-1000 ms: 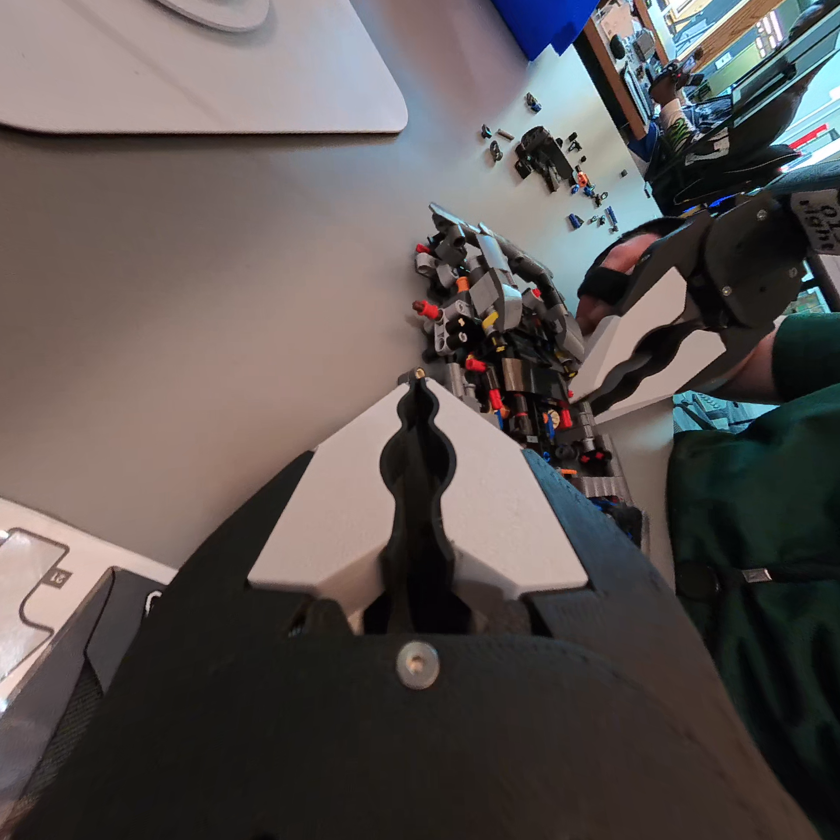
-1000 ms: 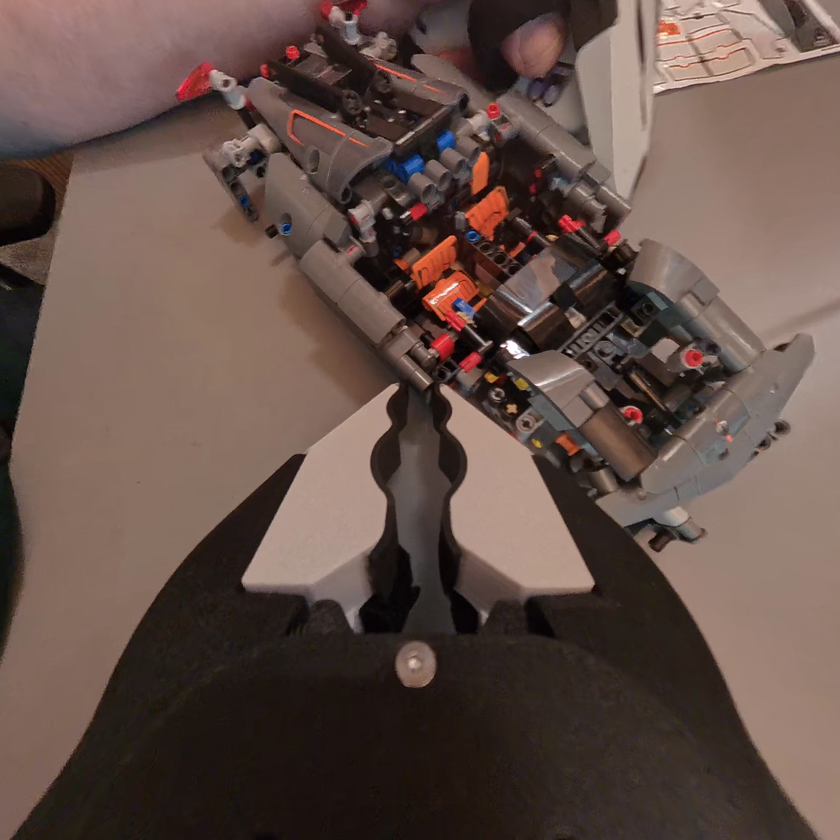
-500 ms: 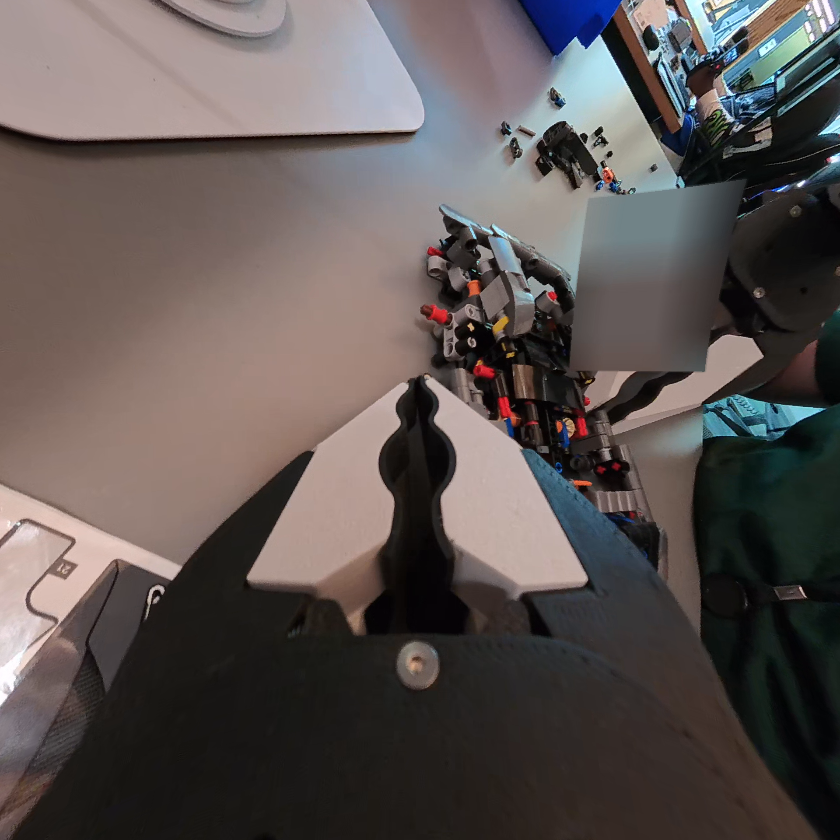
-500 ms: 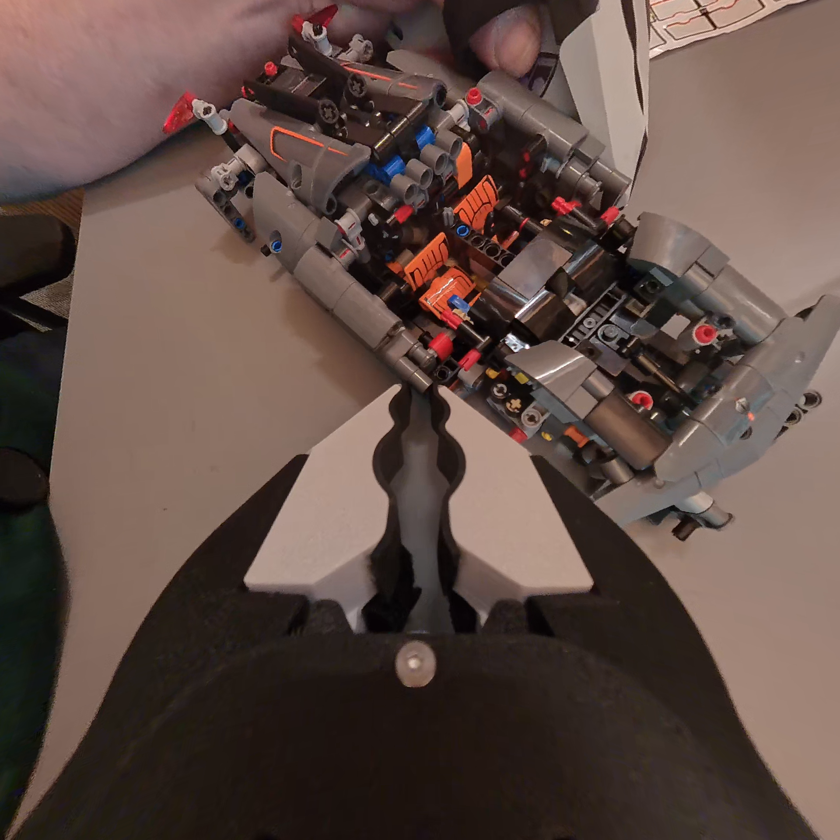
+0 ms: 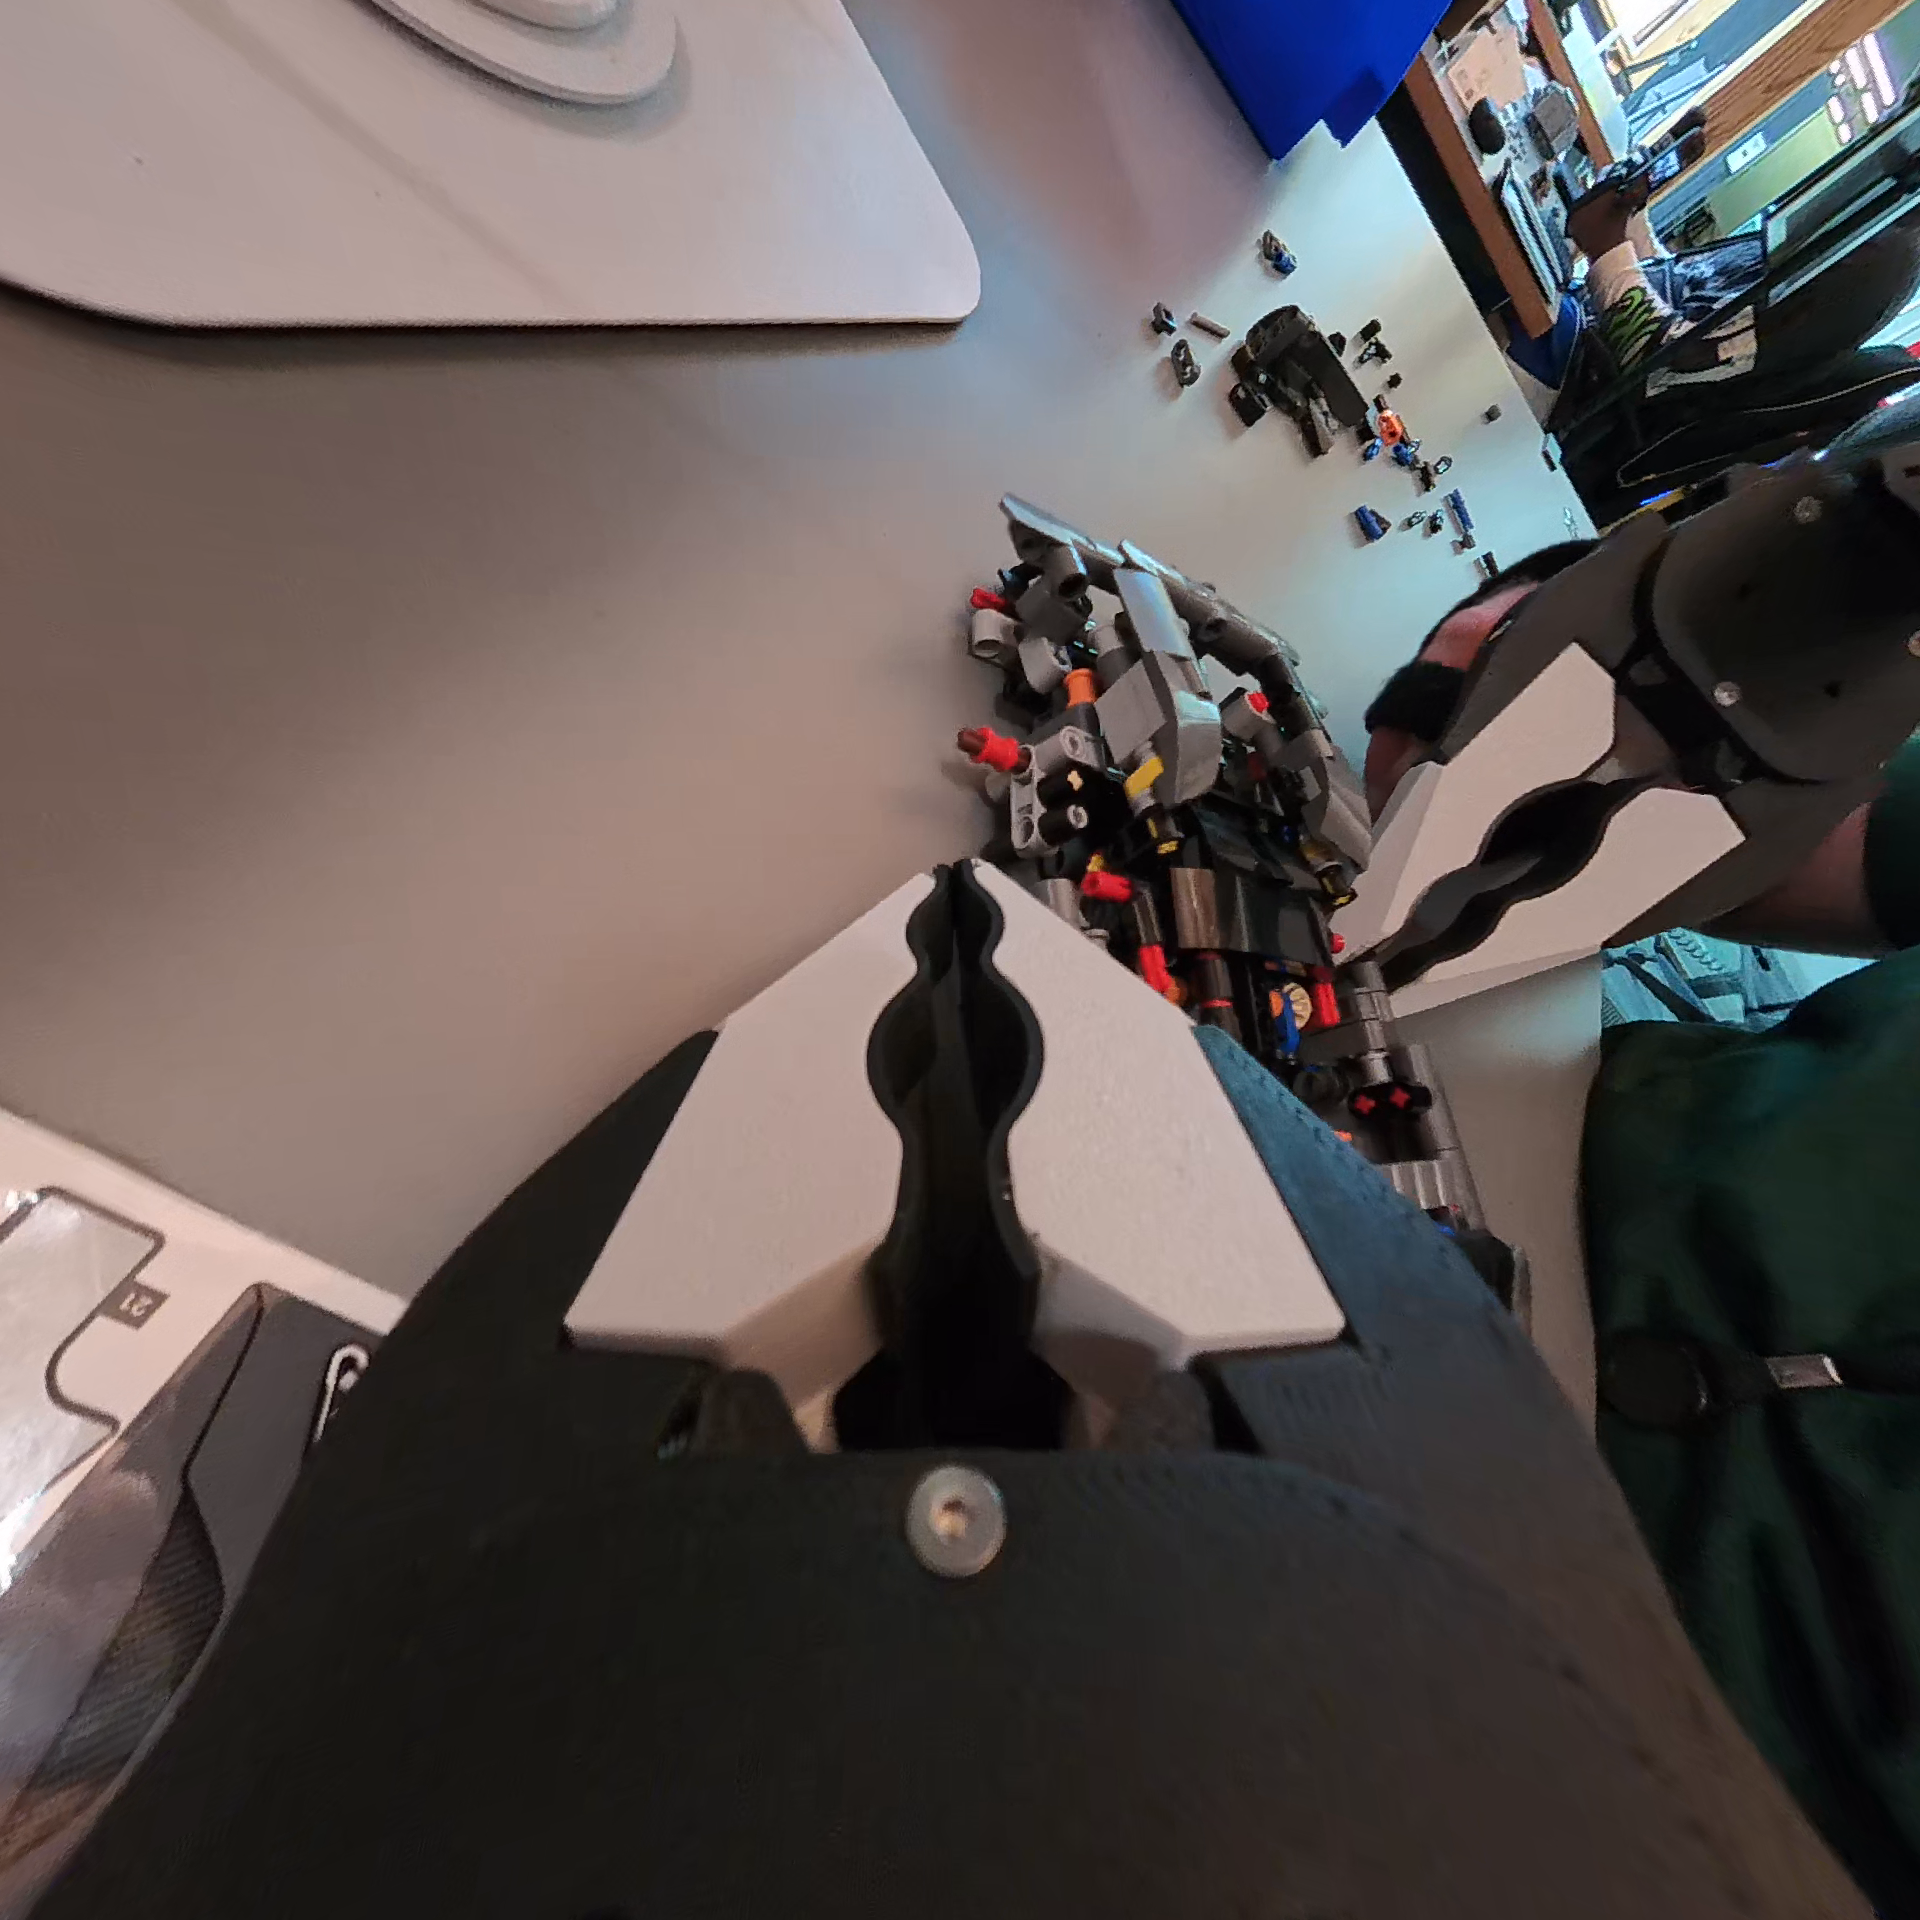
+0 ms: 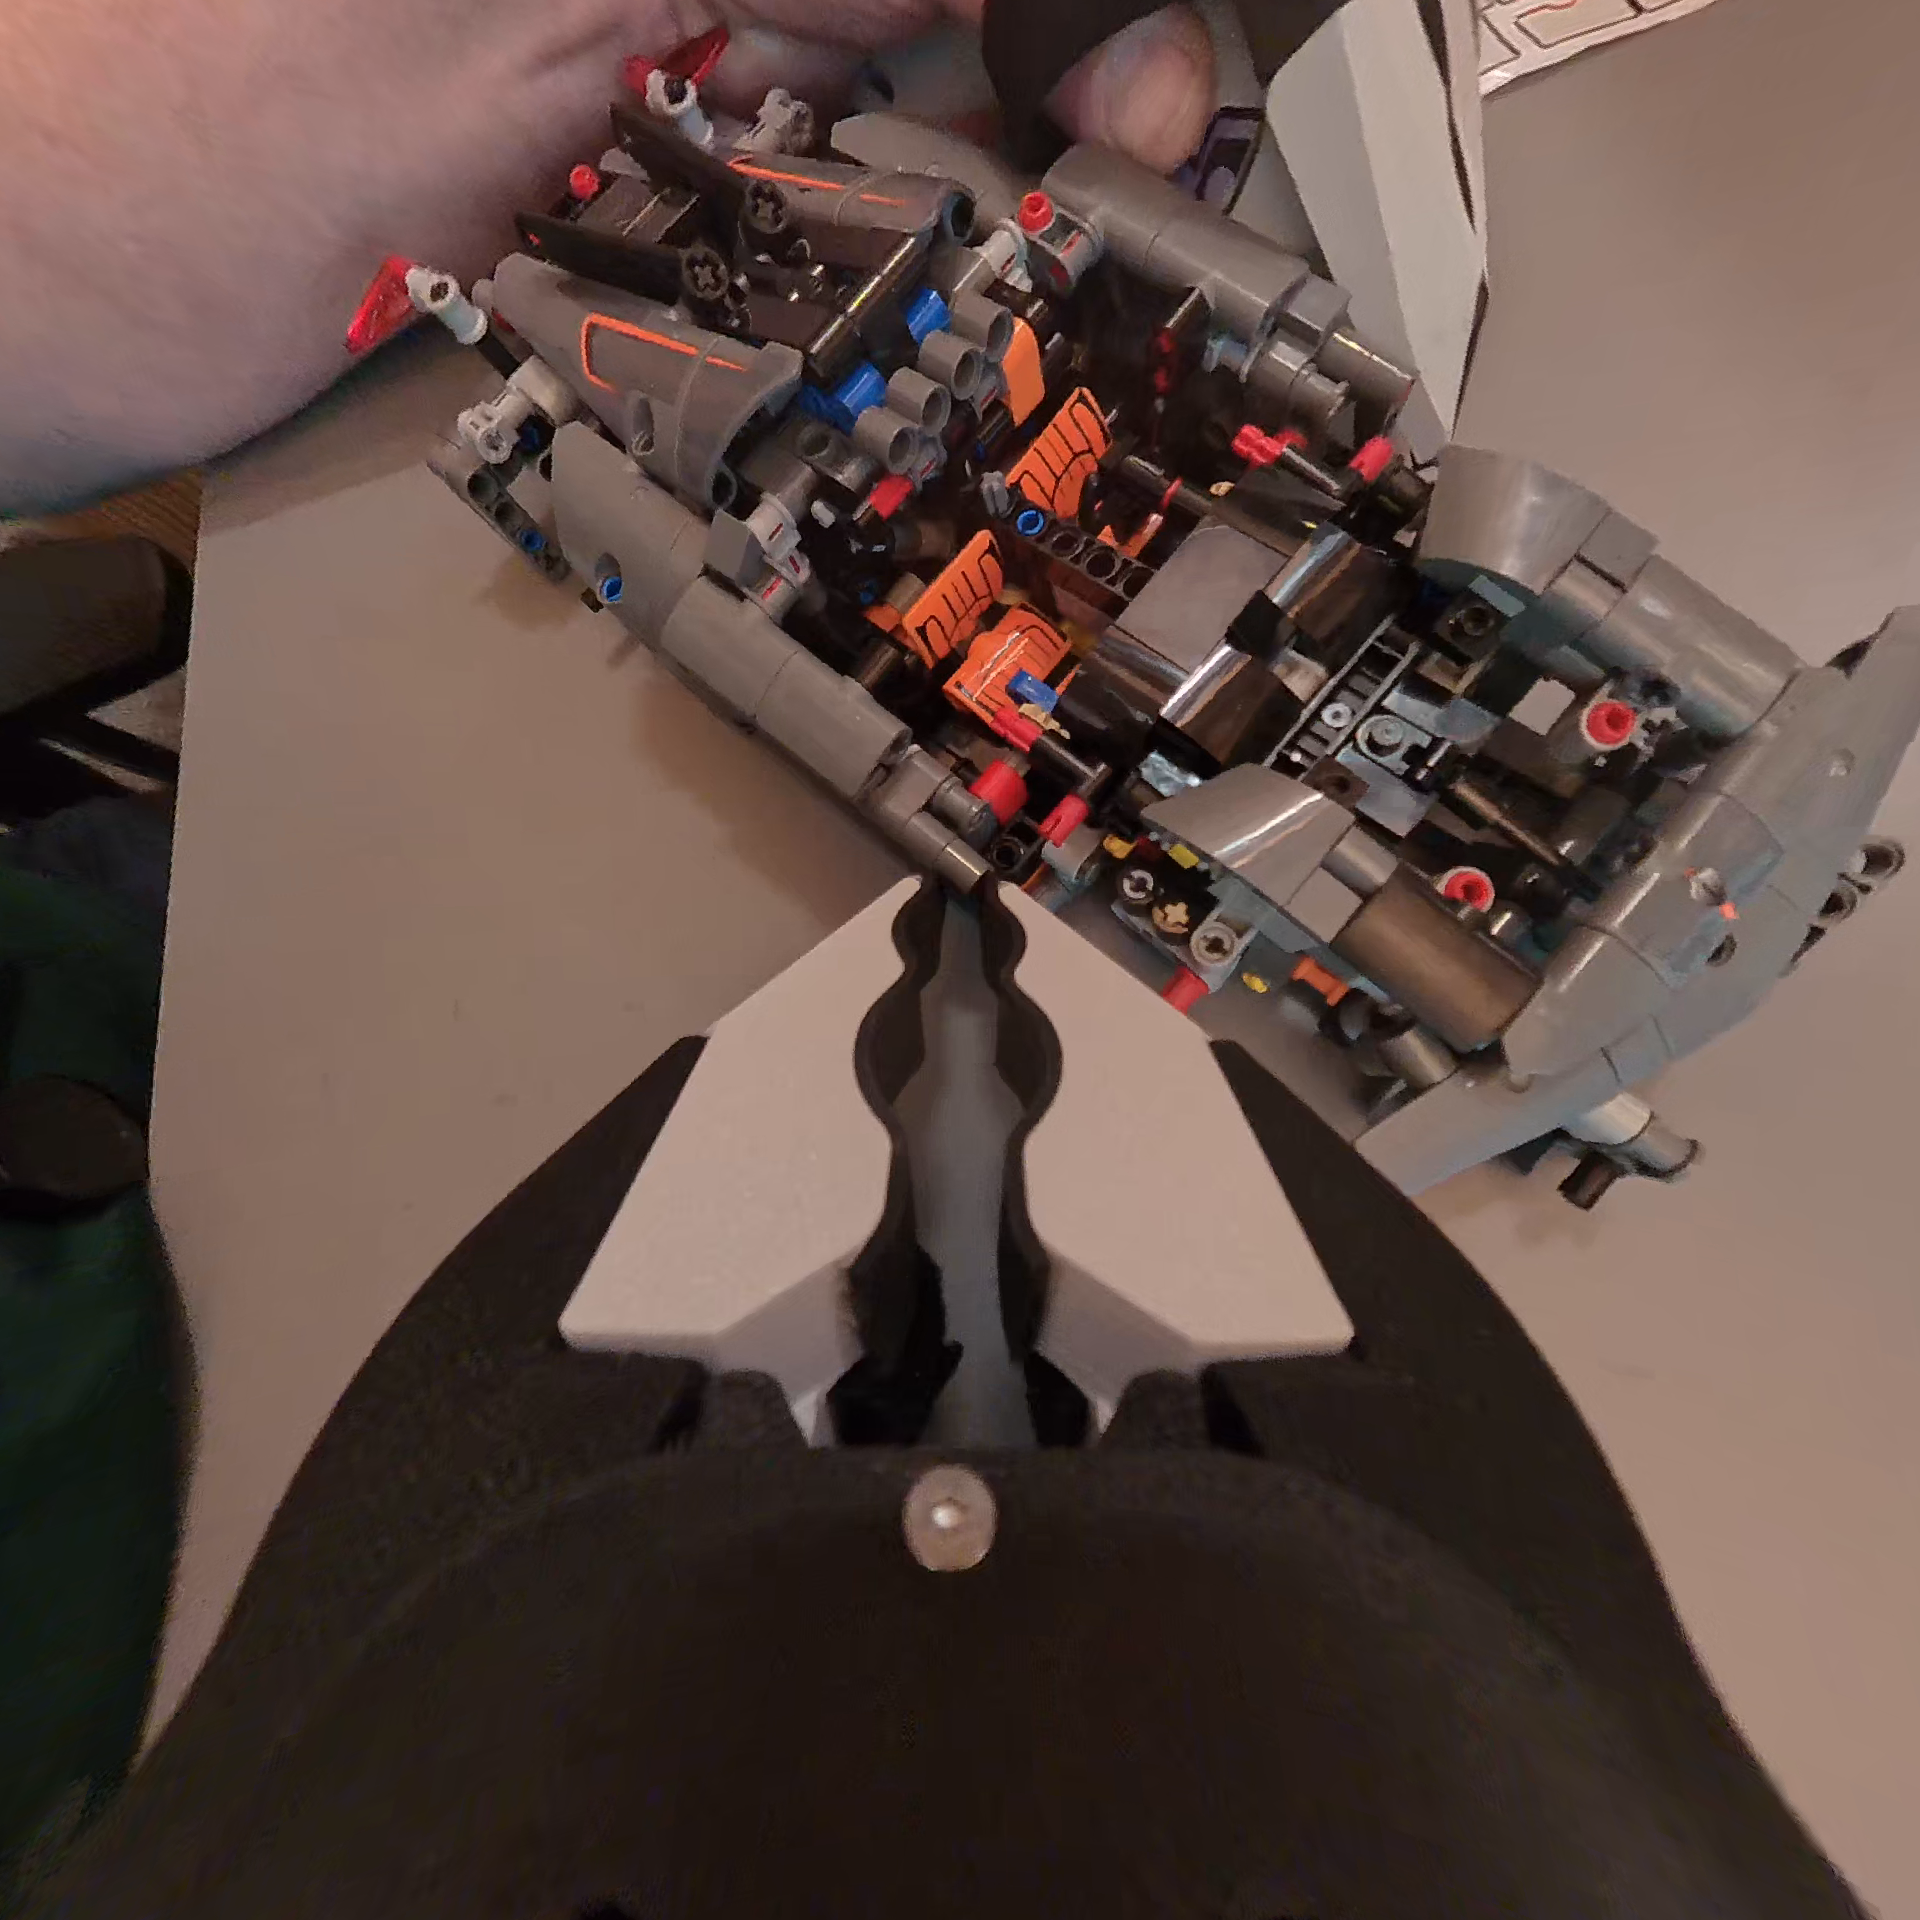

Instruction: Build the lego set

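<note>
The partly built grey, black and orange lego car (image 6: 1143, 623) lies on the grey table (image 6: 416, 831). My right gripper (image 6: 958, 883) is closed to a narrow gap, with its tips on the end of the car's grey side beam. It also shows in the left wrist view (image 5: 1392, 951), at the car's (image 5: 1164, 810) side. My left gripper (image 5: 956, 871) is shut and empty just beside the car's other side. Its white finger (image 6: 1371, 208) shows in the right wrist view along the car's far side, with a hand (image 6: 1132, 83) behind it.
Loose lego parts (image 5: 1299, 374) lie farther along the table. A white pad (image 5: 468, 208) and a blue box (image 5: 1299, 62) are beyond. An instruction booklet (image 5: 73, 1309) lies near my left gripper. A forearm (image 6: 208, 260) reaches over the car's rear. The table edge (image 6: 166, 831) is close. The gap from one gripper's tips to the other's is roughly 12 centimetres.
The car stays at my right gripper's tips and has tilted slightly with it. My left gripper has shifted a little beside the car and stays shut.
</note>
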The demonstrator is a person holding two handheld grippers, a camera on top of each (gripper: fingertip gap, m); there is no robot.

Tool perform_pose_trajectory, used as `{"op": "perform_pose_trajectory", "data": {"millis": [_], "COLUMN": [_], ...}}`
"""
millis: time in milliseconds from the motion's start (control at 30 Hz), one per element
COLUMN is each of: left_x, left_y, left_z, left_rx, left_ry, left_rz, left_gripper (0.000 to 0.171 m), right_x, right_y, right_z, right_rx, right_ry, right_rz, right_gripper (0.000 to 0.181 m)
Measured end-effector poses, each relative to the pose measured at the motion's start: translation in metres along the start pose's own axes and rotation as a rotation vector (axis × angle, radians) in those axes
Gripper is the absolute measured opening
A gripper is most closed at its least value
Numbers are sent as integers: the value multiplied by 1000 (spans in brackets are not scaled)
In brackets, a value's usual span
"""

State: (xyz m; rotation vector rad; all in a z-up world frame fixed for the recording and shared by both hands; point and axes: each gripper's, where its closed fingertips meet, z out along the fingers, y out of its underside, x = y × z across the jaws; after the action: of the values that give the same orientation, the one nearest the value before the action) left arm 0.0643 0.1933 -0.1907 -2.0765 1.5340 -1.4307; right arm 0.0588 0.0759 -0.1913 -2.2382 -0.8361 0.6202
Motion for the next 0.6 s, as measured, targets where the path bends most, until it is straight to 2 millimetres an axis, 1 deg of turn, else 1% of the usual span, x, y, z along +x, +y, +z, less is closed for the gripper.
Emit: {"op": "perform_pose_trajectory", "data": {"millis": [67, 100, 167, 233, 267, 367, 433, 500, 567, 600], "left_x": [2, 2, -5, -12, -12, -11, 1, 18, 34, 44], "left_y": [0, 0, -5, -13, -18, -24, -22, -20, -9, 0], "left_z": [0, -1, -7, -22, -30, -53, -68, -83, -97, -102], "left_rx": [1, -2, 23, 70, 99, 122, 125, 164, 190, 192], "left_ry": [12, 18, -9, -45, -60, -174, -234, -280, -347, -374], "left_rz": [16, 10, 8, 14, 26, 91, 132, 165, 181, 194], "left_gripper": [0, 0, 0, 2, 3, 10, 19, 24, 33, 41], "right_x": [-2, 0, 1, 2, 7, 16, 25, 32, 39, 42], "right_y": [2, 2, 1, -4, -4, -6, -7, -8, -9, -10], "right_z": [-3, -6, -19, -32, -37, -47, -52, -58, -61, -63], "right_rx": [-13, -12, -1, 45, 50, 94, 114, 137, 146, 160], "right_ry": [-27, -21, -23, -47, -32, -30, -17, 10, 35, 53], "right_rz": [-13, -26, -47, -60, -64, -62, -46, -55, -58, -61], "right_gripper": [6, 13, 21, 22, 24, 24, 30, 36, 46, 48]}}
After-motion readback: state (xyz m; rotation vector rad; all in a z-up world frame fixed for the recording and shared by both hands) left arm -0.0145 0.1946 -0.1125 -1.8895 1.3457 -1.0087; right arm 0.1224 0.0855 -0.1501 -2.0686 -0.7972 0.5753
